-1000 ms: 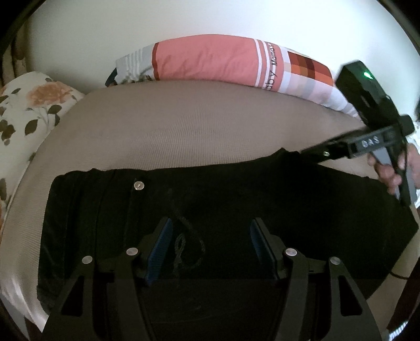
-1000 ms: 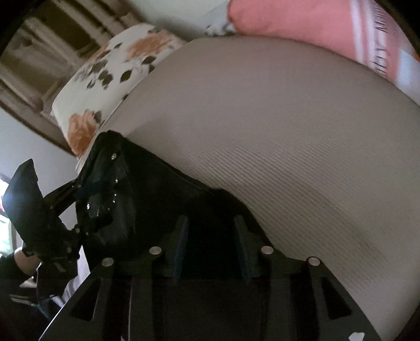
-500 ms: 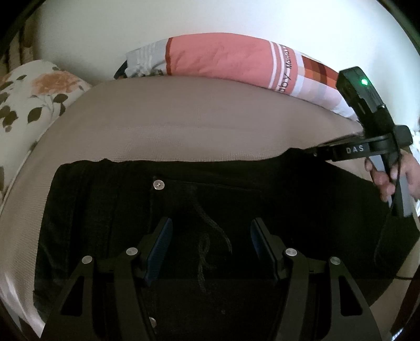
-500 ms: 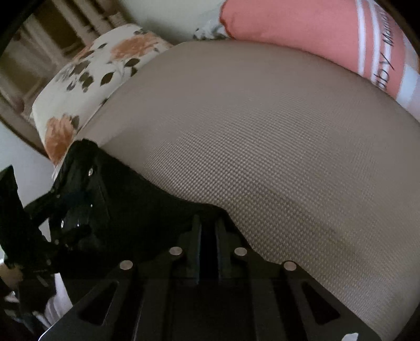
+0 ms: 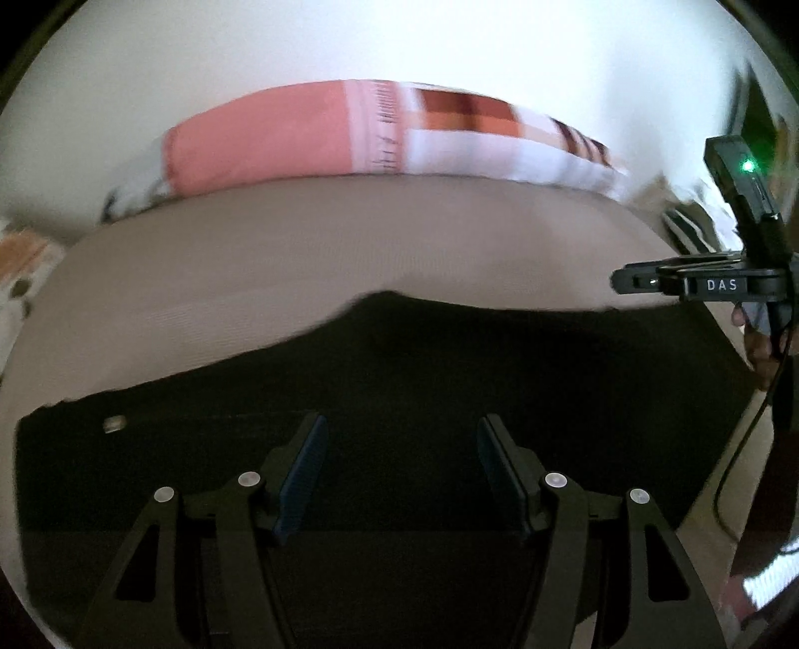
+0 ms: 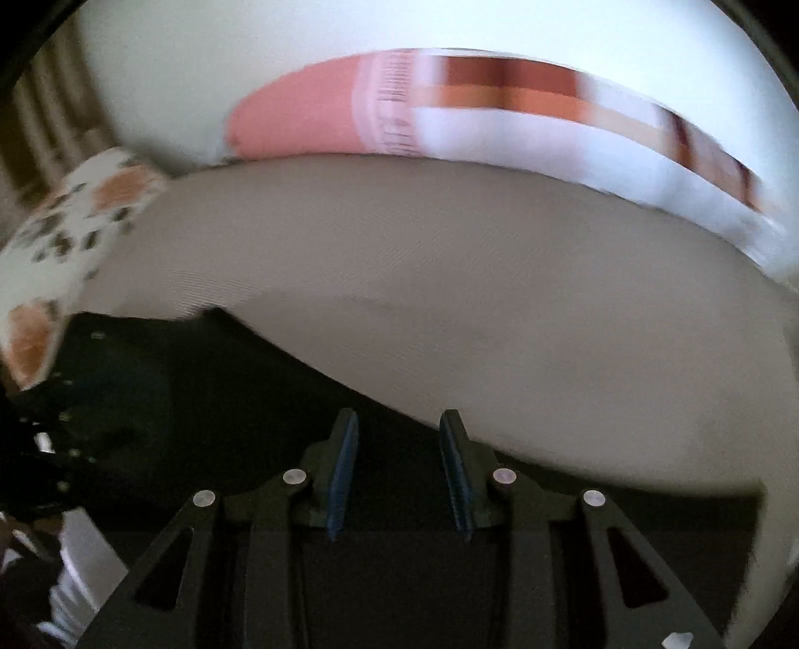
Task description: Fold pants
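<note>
Both views have swung rightward along the bed (image 5: 349,249) since the earlier frames, and the right tool (image 6: 399,444), pinched shut half a second ago, has just been opening; the pants (image 5: 449,374) lie under its parted pads without being gripped. The left tool (image 5: 399,449) is held open above the dark cloth, nothing clamped. One pair of black pants is spread flat across the beige bed. Two pillows are seen: one pink striped pillow (image 6: 349,110) against the white wall (image 5: 399,40), one floral pillow (image 6: 75,224) at the left. Everything is blurred.
</note>
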A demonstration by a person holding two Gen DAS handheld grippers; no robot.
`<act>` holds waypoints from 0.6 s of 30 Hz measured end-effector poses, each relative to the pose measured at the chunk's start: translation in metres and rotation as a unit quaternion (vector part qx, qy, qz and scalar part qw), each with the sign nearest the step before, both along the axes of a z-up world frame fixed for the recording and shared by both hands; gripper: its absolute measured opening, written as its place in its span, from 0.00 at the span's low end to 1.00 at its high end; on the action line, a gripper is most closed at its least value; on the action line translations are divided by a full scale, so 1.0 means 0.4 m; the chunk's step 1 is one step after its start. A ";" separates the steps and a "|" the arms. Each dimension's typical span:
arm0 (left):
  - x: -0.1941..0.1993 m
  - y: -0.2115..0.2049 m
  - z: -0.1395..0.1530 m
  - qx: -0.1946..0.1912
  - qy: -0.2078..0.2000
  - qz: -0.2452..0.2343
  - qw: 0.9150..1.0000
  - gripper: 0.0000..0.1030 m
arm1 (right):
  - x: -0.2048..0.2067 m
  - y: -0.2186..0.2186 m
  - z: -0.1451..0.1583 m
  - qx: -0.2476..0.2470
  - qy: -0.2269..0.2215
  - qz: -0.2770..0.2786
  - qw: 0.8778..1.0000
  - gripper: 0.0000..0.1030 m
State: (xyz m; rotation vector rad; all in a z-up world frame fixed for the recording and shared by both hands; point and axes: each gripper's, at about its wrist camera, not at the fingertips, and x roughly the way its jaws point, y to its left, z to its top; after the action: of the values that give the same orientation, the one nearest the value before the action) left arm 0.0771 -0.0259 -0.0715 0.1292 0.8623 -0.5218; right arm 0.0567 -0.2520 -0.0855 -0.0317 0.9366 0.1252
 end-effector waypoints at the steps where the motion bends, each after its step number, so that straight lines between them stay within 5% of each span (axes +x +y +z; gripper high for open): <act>1: -0.006 -0.023 -0.001 0.000 0.001 -0.012 1.000 0.62 | -0.027 -0.038 -0.005 -0.002 0.003 -0.022 1.000 0.31; 8: -0.032 -0.132 -0.038 0.023 0.023 -0.050 0.998 0.62 | -0.163 -0.149 -0.082 -0.030 0.020 -0.095 0.995 0.32; 12: -0.031 -0.123 -0.073 0.059 0.028 -0.027 0.998 0.62 | -0.202 -0.188 -0.123 -0.041 0.023 -0.115 0.992 0.31; 18: -0.008 -0.049 -0.072 0.043 0.043 0.031 0.998 0.63 | -0.263 -0.338 -0.119 -0.023 0.010 -0.182 0.983 0.33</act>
State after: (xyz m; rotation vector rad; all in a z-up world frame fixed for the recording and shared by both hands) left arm 0.0737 -0.0456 -0.1005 0.1598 0.9695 -0.4342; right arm -0.0486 -0.3871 -0.1330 0.0996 0.9506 -0.2357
